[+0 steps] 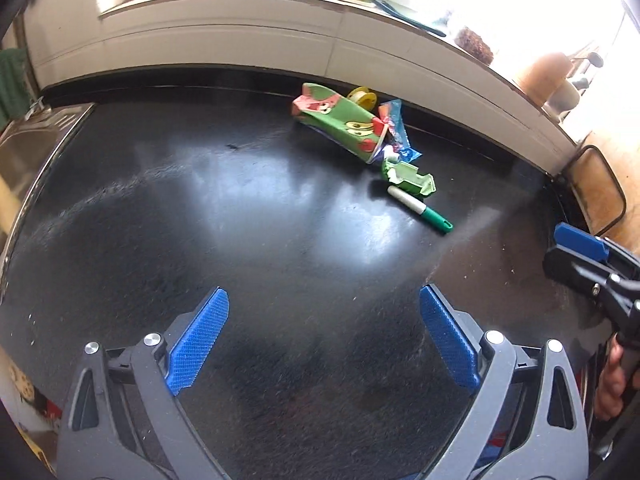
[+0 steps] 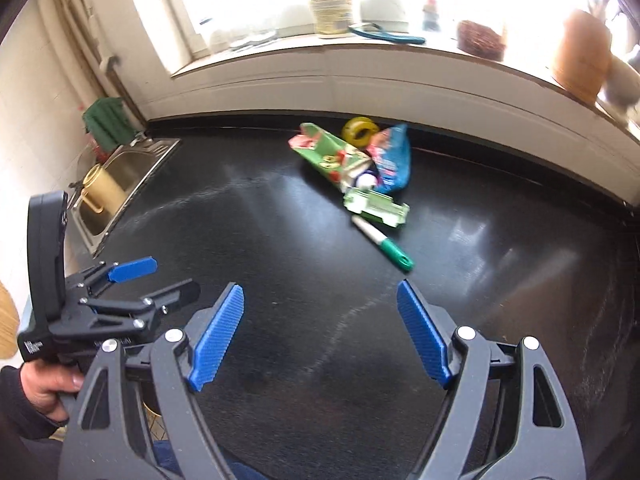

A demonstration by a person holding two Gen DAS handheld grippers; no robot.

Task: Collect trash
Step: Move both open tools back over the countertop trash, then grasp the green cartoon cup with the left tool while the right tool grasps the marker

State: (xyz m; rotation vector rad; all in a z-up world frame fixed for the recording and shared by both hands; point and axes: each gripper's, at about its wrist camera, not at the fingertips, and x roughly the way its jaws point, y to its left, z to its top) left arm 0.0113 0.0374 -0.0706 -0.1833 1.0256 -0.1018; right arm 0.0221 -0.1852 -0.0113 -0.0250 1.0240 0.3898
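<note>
Both hand-held grippers, left (image 1: 324,340) and right (image 2: 320,332), gape wide, empty, above black worktop (image 1: 240,240). Trash at one o'clock: crushed green carton (image 1: 340,120), light, crumply; pinch its flattened edge. Green marker (image 1: 420,209) slippery.

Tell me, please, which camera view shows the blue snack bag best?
The right wrist view: the blue snack bag shows its broad printed face beside the green carton. In the left wrist view the carton hides most of it, leaving a narrow strip.
</note>
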